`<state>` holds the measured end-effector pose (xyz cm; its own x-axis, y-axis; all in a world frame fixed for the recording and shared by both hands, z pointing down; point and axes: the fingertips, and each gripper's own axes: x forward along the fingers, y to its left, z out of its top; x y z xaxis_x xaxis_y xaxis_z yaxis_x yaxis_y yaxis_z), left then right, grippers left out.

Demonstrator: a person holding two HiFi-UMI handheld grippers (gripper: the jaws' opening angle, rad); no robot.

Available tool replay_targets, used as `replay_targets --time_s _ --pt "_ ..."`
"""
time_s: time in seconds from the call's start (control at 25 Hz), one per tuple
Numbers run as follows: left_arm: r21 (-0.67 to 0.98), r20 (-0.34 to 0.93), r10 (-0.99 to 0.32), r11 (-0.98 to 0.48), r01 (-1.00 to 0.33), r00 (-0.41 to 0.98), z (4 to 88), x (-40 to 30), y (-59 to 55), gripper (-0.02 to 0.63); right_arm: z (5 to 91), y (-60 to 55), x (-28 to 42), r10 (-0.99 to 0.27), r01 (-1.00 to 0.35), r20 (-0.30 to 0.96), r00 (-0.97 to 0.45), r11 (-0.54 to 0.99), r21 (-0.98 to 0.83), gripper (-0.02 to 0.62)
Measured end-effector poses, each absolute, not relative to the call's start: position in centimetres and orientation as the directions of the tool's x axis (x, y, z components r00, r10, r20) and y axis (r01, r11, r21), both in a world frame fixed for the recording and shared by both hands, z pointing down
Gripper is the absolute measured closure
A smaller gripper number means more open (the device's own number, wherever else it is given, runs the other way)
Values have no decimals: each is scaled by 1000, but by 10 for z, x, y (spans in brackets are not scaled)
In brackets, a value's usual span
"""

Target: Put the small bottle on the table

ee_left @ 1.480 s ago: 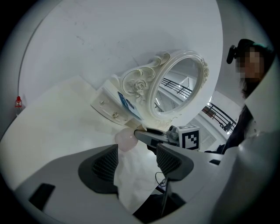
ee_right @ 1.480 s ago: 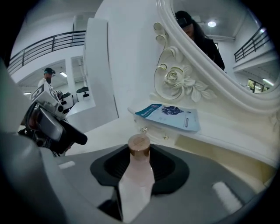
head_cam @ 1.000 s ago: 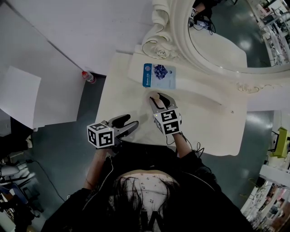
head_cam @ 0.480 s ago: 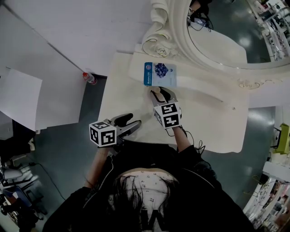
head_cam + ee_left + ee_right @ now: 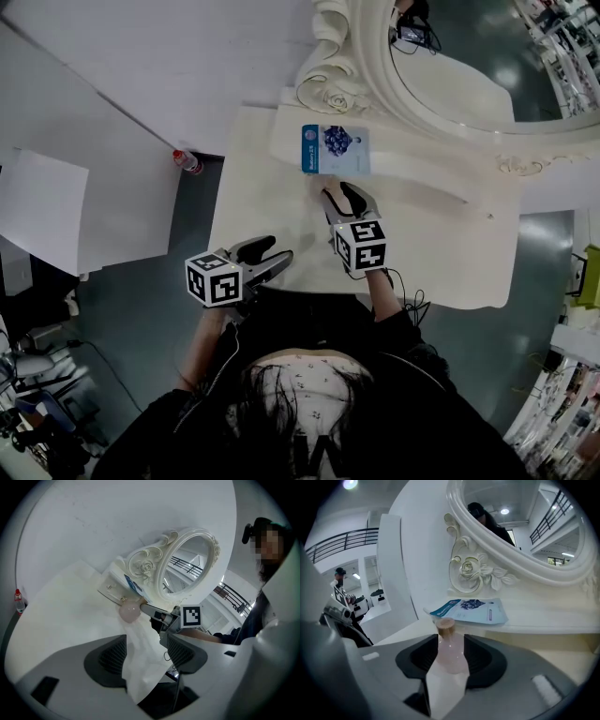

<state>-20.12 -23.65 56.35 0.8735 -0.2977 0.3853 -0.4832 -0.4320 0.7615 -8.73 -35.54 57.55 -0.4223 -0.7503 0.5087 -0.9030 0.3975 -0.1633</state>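
Observation:
The small pink bottle (image 5: pixel 451 653) with a cork stopper stands upright on the cream table (image 5: pixel 441 253), just in front of a blue sachet (image 5: pixel 336 150). My right gripper (image 5: pixel 337 194) reaches around it. Its jaws are opening, and the bottle (image 5: pixel 327 197) stands between the pads with hardly any gap. In the left gripper view the bottle (image 5: pixel 130 612) shows as a round pink shape at the tip of the right gripper. My left gripper (image 5: pixel 272 255) hovers at the table's near left edge, open and with nothing between its fingers.
An ornate white mirror (image 5: pixel 450 84) on a raised ledge stands behind the sachet. A red-capped bottle (image 5: pixel 186 161) lies on the floor to the table's left. White panels lean at the far left. The person's body is close to the near table edge.
The right gripper has stayed in front of the sachet with the bottle between its jaws. The left gripper has not moved. The head view has shifted slightly.

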Motion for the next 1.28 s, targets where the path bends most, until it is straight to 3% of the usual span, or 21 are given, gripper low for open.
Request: replay_targets --time_s 0.76,1.28 --pt "745 339 -168 -553 -373 926 554 -128 -243 339 534 -242 -41 -751 -901 499 -432 338 -271 431" --pt "701 348 -223 -583 -410 911 528 -89 -171 339 503 -161 -13 -770 -877 422 -479 399 -266 433"
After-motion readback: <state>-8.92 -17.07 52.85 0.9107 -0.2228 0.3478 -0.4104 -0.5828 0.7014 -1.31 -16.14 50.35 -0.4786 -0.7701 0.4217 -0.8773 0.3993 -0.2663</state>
